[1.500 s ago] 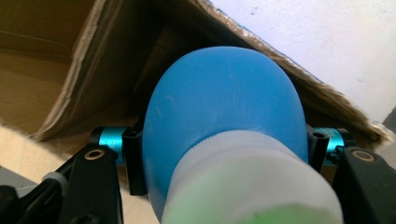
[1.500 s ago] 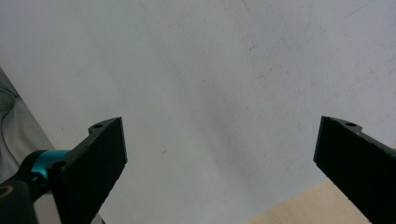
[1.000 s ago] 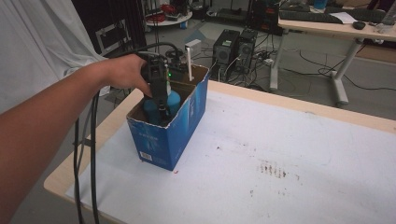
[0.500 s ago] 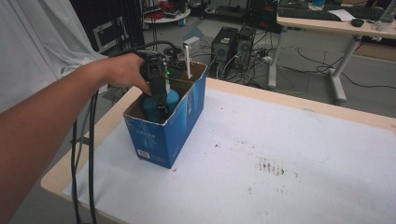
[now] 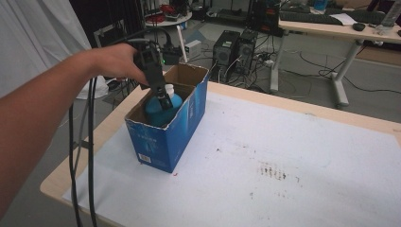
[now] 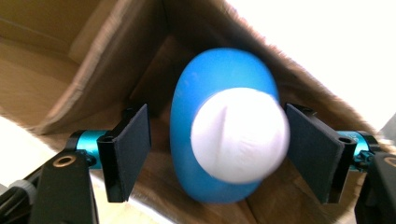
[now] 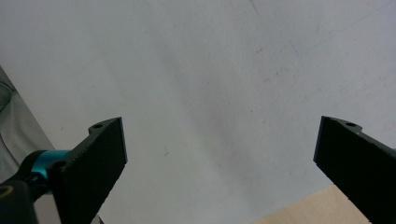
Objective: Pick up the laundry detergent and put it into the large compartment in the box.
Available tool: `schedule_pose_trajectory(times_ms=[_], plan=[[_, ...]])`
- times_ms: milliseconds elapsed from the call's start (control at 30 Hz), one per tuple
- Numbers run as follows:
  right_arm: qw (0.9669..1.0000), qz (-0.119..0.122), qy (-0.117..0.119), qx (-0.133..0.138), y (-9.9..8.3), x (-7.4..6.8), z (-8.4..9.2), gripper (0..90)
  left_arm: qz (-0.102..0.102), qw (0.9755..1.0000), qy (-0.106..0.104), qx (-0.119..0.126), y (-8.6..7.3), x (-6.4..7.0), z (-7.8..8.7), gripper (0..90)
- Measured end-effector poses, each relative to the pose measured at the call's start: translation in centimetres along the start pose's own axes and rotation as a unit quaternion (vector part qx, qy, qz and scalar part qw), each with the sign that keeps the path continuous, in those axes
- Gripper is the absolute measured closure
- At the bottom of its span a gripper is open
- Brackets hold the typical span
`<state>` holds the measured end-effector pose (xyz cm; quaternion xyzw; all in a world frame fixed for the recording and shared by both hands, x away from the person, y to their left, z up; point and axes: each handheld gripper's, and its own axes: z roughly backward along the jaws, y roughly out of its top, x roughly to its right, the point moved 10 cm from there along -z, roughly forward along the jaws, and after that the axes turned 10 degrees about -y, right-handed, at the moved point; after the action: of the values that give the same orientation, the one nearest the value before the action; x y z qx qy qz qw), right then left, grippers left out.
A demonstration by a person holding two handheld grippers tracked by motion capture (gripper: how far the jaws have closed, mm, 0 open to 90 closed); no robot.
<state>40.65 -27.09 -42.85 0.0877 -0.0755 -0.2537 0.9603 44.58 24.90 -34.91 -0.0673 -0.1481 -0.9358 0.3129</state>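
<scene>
Left gripper view: blue bottle [image 6: 219, 84] with white cap [image 6: 239, 135] stands inside the cardboard box [image 6: 70, 60], between the left gripper [image 6: 217, 151] pads, jaws spread wide, gaps at 3 and 9 o'clock. High view puts the box at the table's [image 5: 293, 156] 9 o'clock edge. Right gripper [image 7: 219, 163] gapes wide over white tabletop, holding nothing.

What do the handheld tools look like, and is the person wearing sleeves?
Left tool: flat black rectangular pads on teal barrels, black body, black cables trailing down. Right tool: same black pads, teal barrel. Forearm bare, no sleeve or glove visible.
</scene>
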Motion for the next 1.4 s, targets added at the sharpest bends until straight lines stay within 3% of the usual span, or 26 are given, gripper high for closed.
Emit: schedule_pose_trajectory(times_ms=[167,300,400,500,600,833,1033,1267,1400], plan=[[1.0,0.001,-0.001,0.003,0.0,0.0,0.2,1.7,0.003,0.9998,0.002,0.021,0.8,0.8,2.4,25.2],[1.0,0.001,0.001,0.003,0.0,-0.1,0.2,1.7,-0.005,0.999,0.017,0.041,1.9,1.8,4.3,25.2],[1.0,0.001,0.002,0.006,0.0,-0.1,0.3,1.7,-0.015,0.9981,0.016,0.057,3.0,3.0,5.3,25.2],[1.0,0.001,0.0,0.007,0.0,-0.1,0.3,1.7,-0.036,0.998,0.016,0.049,4.0,4.4,5.7,25.2],[0.9999,0.001,0.001,0.011,0.1,-0.2,0.4,1.7,-0.048,0.9977,0.031,0.036,4.8,5.2,5.8,25.2],[0.9999,0.001,-0.002,0.015,0.2,-0.2,0.6,1.7,-0.074,0.9964,0.033,0.024,6.3,6.9,5.7,25.2],[0.9998,0.003,-0.003,0.018,0.2,-0.3,0.6,1.7,-0.073,0.9965,0.037,0.02,7.1,7.3,5.4,25.2],[0.9998,0.006,-0.003,0.018,0.4,-0.3,0.5,1.7,-0.1,0.9945,0.02,0.025,8.4,8.4,4.8,25.2],[0.9997,0.005,-0.005,0.022,0.5,-0.3,0.5,1.7,-0.117,0.9927,-0.005,0.032,9.7,9.8,3.8,25.2]])
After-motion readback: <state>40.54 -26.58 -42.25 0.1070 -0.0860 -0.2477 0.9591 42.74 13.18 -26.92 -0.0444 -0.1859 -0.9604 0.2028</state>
